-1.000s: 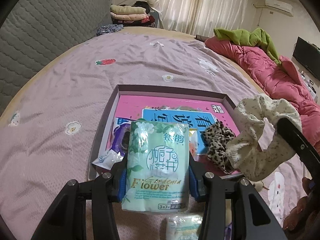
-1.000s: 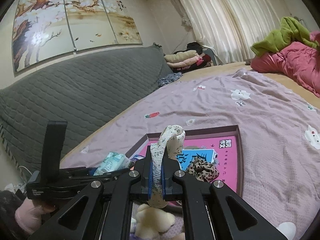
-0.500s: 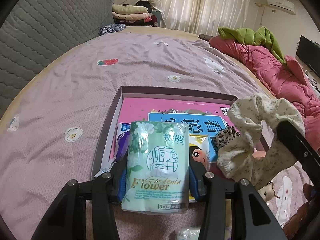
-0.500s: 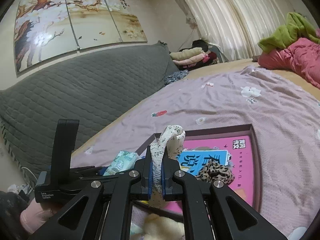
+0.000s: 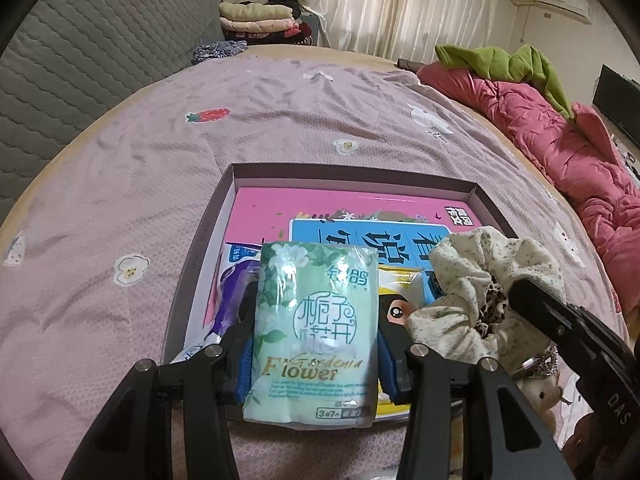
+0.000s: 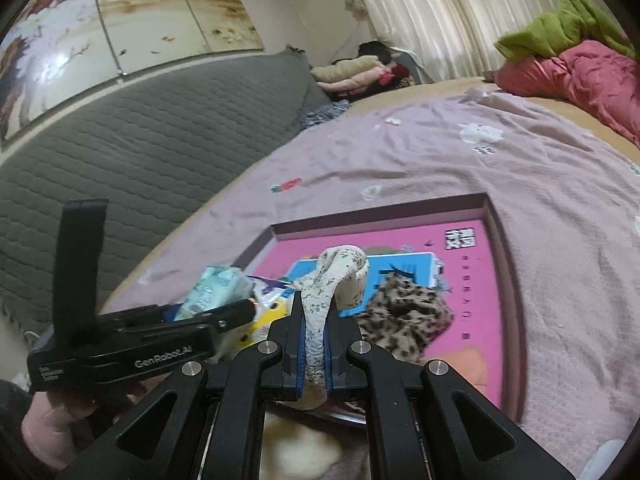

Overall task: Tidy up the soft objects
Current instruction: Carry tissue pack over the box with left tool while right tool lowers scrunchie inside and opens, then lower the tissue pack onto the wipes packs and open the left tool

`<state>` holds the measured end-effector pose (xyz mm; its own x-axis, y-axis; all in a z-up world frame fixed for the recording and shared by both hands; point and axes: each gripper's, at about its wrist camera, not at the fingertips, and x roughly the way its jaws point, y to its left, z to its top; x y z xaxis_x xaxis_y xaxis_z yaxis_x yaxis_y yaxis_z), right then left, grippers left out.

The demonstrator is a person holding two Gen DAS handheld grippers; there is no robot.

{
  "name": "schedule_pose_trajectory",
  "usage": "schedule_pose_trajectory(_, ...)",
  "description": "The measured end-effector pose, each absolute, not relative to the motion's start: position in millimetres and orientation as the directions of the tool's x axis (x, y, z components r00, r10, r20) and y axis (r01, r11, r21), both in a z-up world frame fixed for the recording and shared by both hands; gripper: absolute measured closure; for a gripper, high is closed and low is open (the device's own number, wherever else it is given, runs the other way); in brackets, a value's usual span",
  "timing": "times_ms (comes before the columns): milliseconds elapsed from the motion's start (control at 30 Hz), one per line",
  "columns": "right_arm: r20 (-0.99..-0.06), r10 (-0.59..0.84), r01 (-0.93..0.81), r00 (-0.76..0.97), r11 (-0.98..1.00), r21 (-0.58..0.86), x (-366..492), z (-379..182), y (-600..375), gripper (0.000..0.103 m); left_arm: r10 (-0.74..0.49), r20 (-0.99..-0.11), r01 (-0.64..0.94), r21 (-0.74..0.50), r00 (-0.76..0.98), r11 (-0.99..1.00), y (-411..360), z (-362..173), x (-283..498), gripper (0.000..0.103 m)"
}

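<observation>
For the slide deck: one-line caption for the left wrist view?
Left gripper holds a green tissue pack over a tray on the bed, beside a floral scrunchie in the right gripper.

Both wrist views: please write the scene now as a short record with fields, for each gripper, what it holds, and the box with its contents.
left gripper: shut on the tissue pack, held over the near edge of the box
right gripper: shut on the floral scrunchie, held above the box
box: shallow, open, lying on the purple bedspread
box contents: leopard scrunchie, a purple packet, a yellow packet
outside the box: plush toy on the bedspread near the right gripper
</observation>
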<state>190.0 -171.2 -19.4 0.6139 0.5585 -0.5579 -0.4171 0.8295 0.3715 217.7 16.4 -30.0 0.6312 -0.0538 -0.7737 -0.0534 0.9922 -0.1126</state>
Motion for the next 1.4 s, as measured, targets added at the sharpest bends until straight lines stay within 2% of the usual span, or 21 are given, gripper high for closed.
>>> schedule_pose_trajectory(367,-0.633,0.448,-0.398,0.632,0.888,0.231,189.0,-26.7,-169.0,0.094,-0.045,-0.783,-0.056,-0.102,0.62,0.993,13.3,-36.5,220.9,0.055)
schedule_pose_trajectory(533,-0.64,0.435,-0.393,0.633,0.893,0.218,189.5,-27.8,-171.5,0.093,-0.039,-0.789,-0.056,-0.093,0.613,0.994,12.5,-38.0,222.6,0.055)
schedule_pose_trajectory(933,-0.633,0.448,-0.365,0.631,0.892,0.268,190.2,-26.3,-183.2,0.075,-0.051,-0.793,-0.052,-0.103,0.607,0.993,8.2,-41.9,227.9,0.054)
schedule_pose_trajectory(1000,-0.633,0.444,-0.363,0.634,0.894,0.263,189.9,-25.9,-183.4,0.071,-0.049,-0.793,-0.049,-0.099,0.607,0.994,7.7,-42.8,228.0,0.054)
schedule_pose_trajectory(1067,-0.63,0.442,-0.359,0.638,0.895,0.264,190.0,-25.1,-184.3,0.063,-0.045,-0.795,-0.047,-0.092,0.605,0.995,6.2,-43.6,228.2,0.054)
schedule_pose_trajectory(1400,-0.63,0.423,-0.34,0.651,0.905,0.256,190.8,-23.7,-187.9,0.056,-0.033,-0.804,-0.032,-0.064,0.594,0.997,0.5,-46.2,228.1,0.054)
